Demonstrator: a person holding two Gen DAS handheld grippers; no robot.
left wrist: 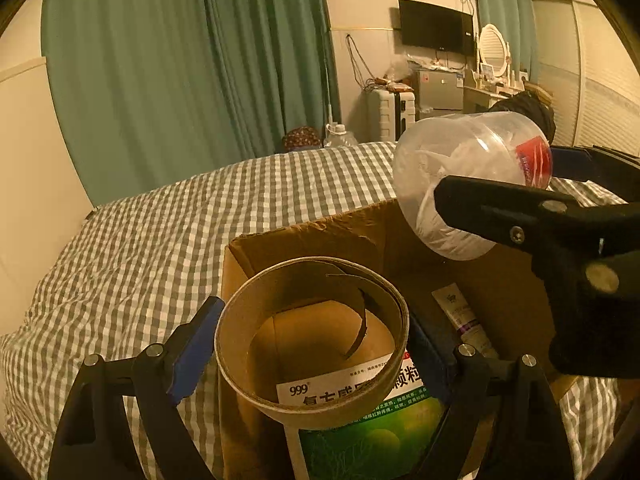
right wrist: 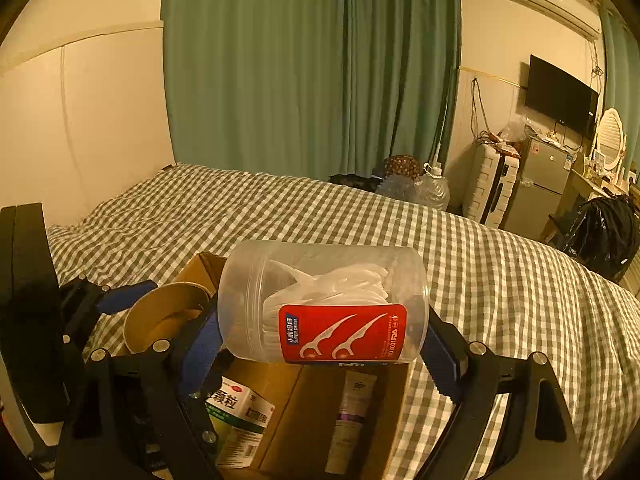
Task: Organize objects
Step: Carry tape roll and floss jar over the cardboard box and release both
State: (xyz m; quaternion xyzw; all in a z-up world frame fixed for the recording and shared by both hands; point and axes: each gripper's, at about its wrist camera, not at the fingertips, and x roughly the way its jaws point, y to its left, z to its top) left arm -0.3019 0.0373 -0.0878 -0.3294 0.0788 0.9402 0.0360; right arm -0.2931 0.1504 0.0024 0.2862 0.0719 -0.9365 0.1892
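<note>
My left gripper (left wrist: 312, 344) pinches a brown cardboard ring (left wrist: 310, 340) — a wide, empty tape core with a loose inner strip curling inside it — its blue-padded fingers (left wrist: 196, 352) pressed against the ring's two outer sides. I hold it just above the near end of an open brown cardboard box (left wrist: 360, 232) that sits on a bed covered in grey-and-white checked cloth (left wrist: 160, 240).

My right gripper (right wrist: 320, 344) is clamped on a clear round plastic jar of white floss picks (right wrist: 324, 300) with a red label, held on its side and lifted above the box. From the left wrist view the jar hangs over the box's far right part, its open-looking end turned toward the box; whether a lid is on it I cannot tell.

Inside the box lie a green-and-white medicine carton (left wrist: 360, 432) printed with "999" — partly under the ring in my left view — and, beside it to the right, a slim white tube with a purple band (left wrist: 464, 320), lying flat along the box floor.

Behind the bed hang green curtains (right wrist: 312, 68). Farther right stand a white suitcase (right wrist: 490, 188) and a small grey fridge (right wrist: 540, 188), with a black wall-mounted television (right wrist: 560, 96) above them.
</note>
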